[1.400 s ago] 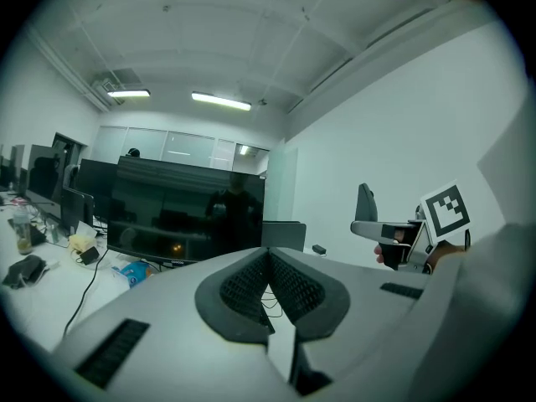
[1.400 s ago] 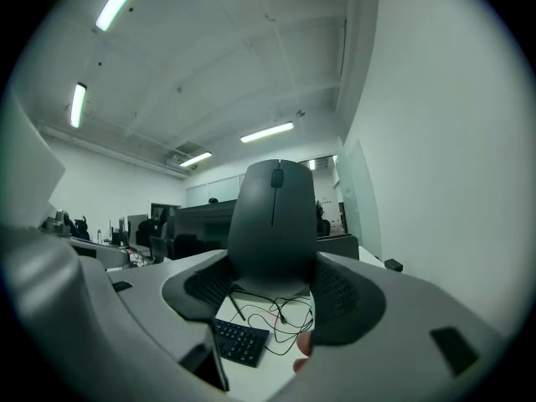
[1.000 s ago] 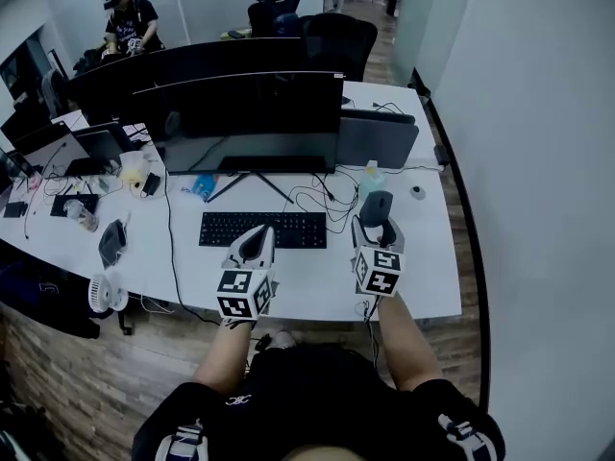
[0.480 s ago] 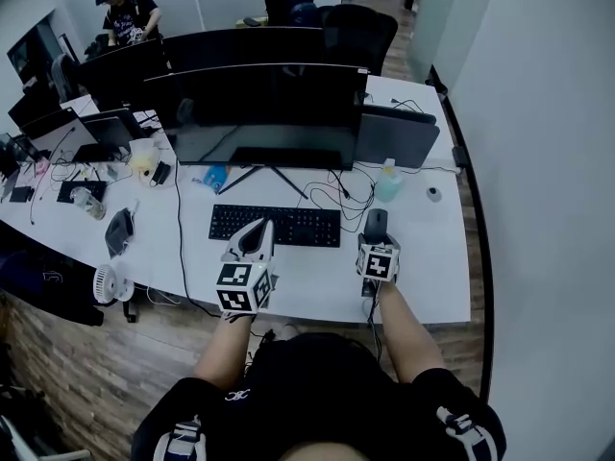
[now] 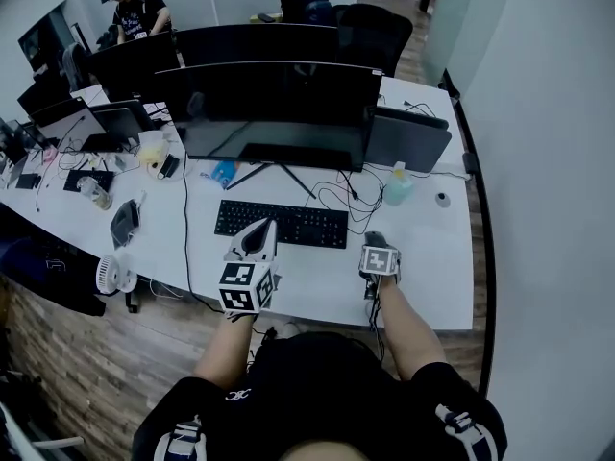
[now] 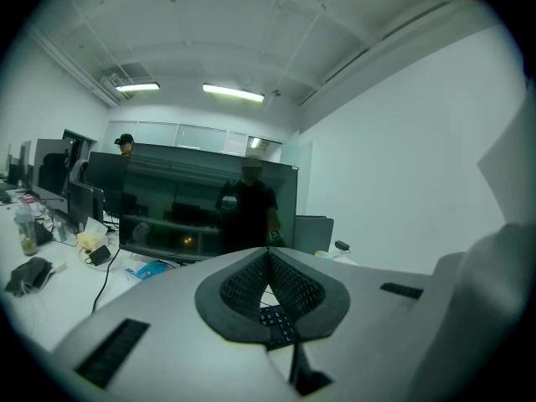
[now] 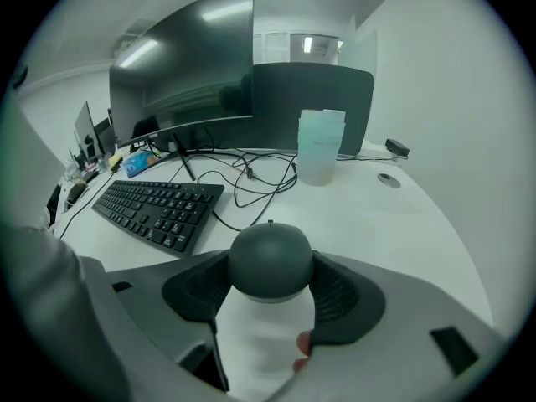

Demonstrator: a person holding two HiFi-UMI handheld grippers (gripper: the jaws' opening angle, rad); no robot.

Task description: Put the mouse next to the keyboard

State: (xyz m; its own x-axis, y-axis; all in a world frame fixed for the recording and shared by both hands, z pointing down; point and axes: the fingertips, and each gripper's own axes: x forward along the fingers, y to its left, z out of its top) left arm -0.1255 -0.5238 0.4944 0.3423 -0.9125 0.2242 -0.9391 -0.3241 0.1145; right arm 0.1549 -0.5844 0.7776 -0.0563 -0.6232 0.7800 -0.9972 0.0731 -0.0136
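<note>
My right gripper (image 5: 377, 248) (image 7: 270, 287) is shut on a dark grey mouse (image 5: 375, 240) (image 7: 270, 260), whose rounded body sits wedged between both pads. It hangs low over the white desk (image 5: 423, 267), just right of the black keyboard (image 5: 282, 224) (image 7: 159, 208); whether the mouse touches the desk I cannot tell. My left gripper (image 5: 259, 233) (image 6: 268, 254) is shut and empty, held above the keyboard's near edge, and keys show through the gap under its tips.
A tangle of black cables (image 5: 338, 200) (image 7: 255, 178) lies between the keyboard and a pale bottle (image 5: 397, 186) (image 7: 321, 146). A wide monitor (image 5: 274, 113) stands behind. Clutter and a small fan (image 5: 117, 275) fill the desk's left. A person (image 5: 135, 12) sits far back.
My right gripper has come down and towards me with the mouse, from above the cables to low beside the keyboard's right end. The left gripper has hardly moved.
</note>
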